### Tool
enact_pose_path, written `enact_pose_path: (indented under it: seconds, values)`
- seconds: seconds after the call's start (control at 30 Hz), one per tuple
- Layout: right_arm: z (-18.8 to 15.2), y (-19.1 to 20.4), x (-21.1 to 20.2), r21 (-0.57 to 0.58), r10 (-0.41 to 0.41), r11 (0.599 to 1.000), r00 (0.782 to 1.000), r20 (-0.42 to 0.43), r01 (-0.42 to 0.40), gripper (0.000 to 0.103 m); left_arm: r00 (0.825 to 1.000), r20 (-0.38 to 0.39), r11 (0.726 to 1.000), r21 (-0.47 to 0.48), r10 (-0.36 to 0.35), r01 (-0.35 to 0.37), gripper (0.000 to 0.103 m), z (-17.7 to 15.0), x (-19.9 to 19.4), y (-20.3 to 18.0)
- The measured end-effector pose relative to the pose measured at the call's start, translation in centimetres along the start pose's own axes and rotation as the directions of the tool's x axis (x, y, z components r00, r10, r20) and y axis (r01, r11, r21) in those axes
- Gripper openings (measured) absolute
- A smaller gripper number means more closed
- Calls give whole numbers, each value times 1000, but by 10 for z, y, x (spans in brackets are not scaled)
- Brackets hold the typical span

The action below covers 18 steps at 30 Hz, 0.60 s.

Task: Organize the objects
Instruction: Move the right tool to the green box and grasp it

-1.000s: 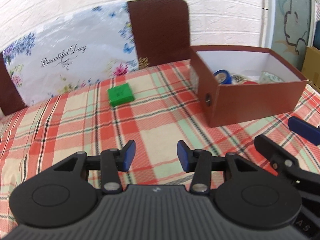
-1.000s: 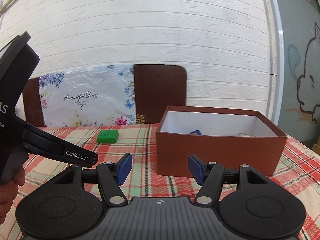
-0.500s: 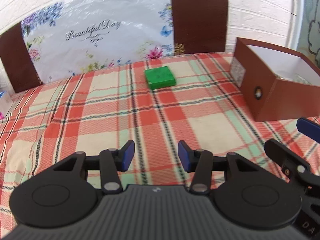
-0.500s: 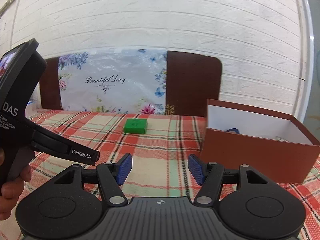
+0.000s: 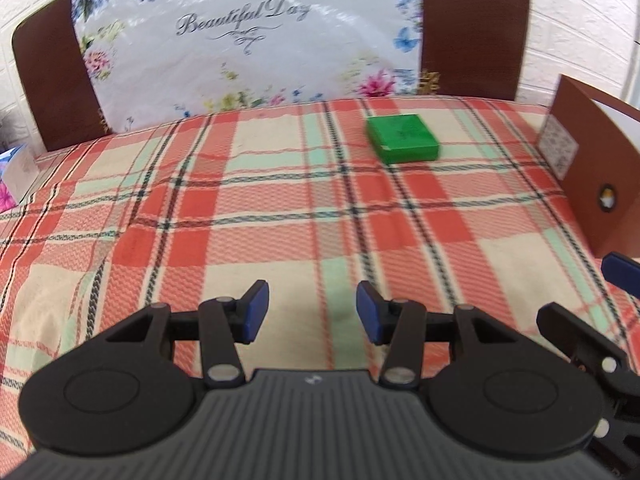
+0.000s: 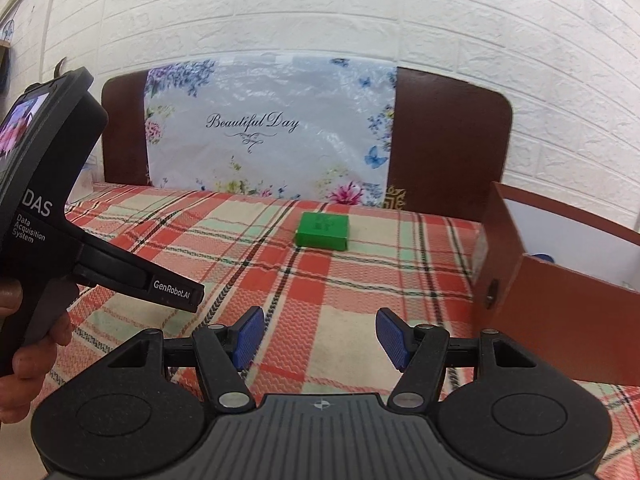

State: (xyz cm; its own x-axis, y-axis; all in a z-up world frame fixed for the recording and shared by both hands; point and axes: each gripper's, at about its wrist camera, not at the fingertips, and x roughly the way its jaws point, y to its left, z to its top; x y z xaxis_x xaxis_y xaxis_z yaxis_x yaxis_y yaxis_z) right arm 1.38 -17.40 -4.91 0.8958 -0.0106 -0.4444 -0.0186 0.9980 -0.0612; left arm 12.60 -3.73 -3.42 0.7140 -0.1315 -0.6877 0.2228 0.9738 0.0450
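Observation:
A flat green box (image 5: 403, 137) lies on the plaid tablecloth near the far edge; it also shows in the right wrist view (image 6: 323, 231). A brown open cardboard box (image 5: 592, 172) stands at the right, seen in the right wrist view (image 6: 560, 292) with a blue item inside. My left gripper (image 5: 312, 312) is open and empty above the cloth, well short of the green box. My right gripper (image 6: 316, 334) is open and empty, also short of the green box. The left gripper's body (image 6: 52, 216) shows at the left of the right wrist view.
A brown chair back (image 6: 452, 148) with a floral "Beautiful Day" cover (image 6: 264, 132) stands behind the table against a white brick wall. A small floral box (image 5: 16, 172) sits at the table's left edge. The plaid cloth (image 5: 280, 220) lies between the grippers and the green box.
Both views have swung to the left: the brown box has slid to the right edge and the green box has come toward the middle. Both grippers stay open and empty.

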Motion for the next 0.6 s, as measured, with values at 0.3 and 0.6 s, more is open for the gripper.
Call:
enact_pose_path:
  seconds: [0.3, 0.6]
  values:
    - [8, 9, 40, 3, 28, 1000, 999, -35, -28, 60, 999, -7, 998, -39, 39, -39, 51, 12, 28, 31]
    - [28, -1, 98, 56, -16, 998, 1000, -16, 17, 72, 989, 124, 995, -63, 80, -72, 73, 3, 47, 53]
